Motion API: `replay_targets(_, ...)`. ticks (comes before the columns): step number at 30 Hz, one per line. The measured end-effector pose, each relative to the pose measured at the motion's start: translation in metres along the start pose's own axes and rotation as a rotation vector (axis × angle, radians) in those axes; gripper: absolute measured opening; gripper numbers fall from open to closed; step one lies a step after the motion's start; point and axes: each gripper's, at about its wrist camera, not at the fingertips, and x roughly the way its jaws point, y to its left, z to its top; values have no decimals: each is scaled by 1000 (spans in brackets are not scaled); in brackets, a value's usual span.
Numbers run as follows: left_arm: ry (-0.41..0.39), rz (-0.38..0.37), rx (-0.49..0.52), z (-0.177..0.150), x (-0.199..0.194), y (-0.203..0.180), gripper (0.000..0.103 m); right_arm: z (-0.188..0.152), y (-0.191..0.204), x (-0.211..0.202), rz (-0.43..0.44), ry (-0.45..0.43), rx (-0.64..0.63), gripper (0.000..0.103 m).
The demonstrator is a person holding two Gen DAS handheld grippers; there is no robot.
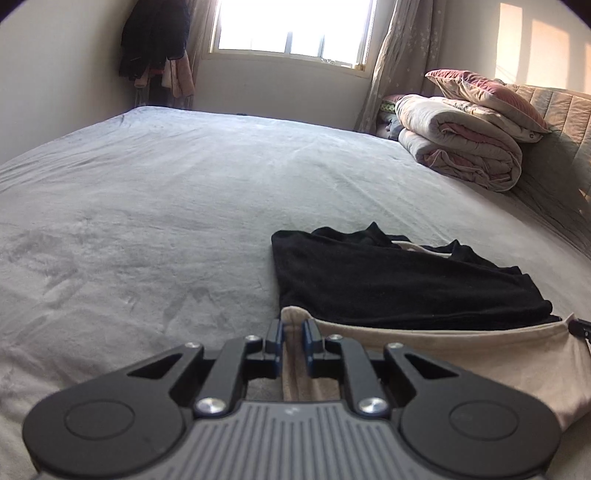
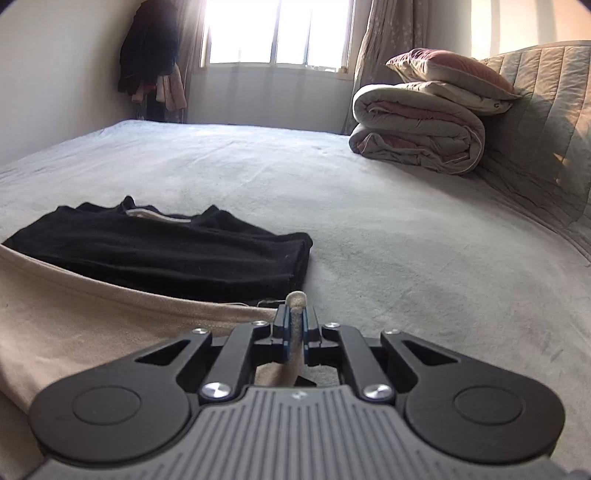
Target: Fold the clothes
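Lying on the bed: a garment, black outside and beige inside, at the near edge of the mattress
Garment (image 1: 388,280): its black part is folded into a flat, roughly rectangular stack; a beige edge (image 2: 129,295) is lifted and stretched taut between the two tongs, running across in front of the black stack
Neck end: at the far side of the stack a strip of beige lining shows between two black points
Left tongs (image 1: 293,338): clamped on the left corner of the beige edge, cloth bunched between the blue pads and poking up past the tips
Right tongs (image 2: 295,334): pressed together on the right corner of the same edge, a rolled nub of beige fabric standing above the tips
Bed (image 1: 166,192): covered by a plush grey sheet with faint creases, the garment lying on its near side
Folded quilt (image 2: 417,136): stacked at the far right of the bed, well apart from the garment, against the padded headboard (image 2: 546,110)
Pillow (image 1: 487,98): resting on top of the quilt
Window (image 1: 291,26): bright, on the far wall, curtains at both sides
Hanging clothes (image 2: 151,55): dark and pink items in the far left corner
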Motion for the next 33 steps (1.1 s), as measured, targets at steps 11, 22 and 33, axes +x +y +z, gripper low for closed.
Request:
replay_targets(11,123,-26,-65,-7,7,10,44,-3,-19,-2,19,75,111,43)
replay_targets(22,322,-92,-288,-6,-20,32,64,-4,-42,-40,109,177,277,51)
replay_targets(33,415,-181,-521,-31,-47,59,65,-21,-51,-71,189,249,440,51)
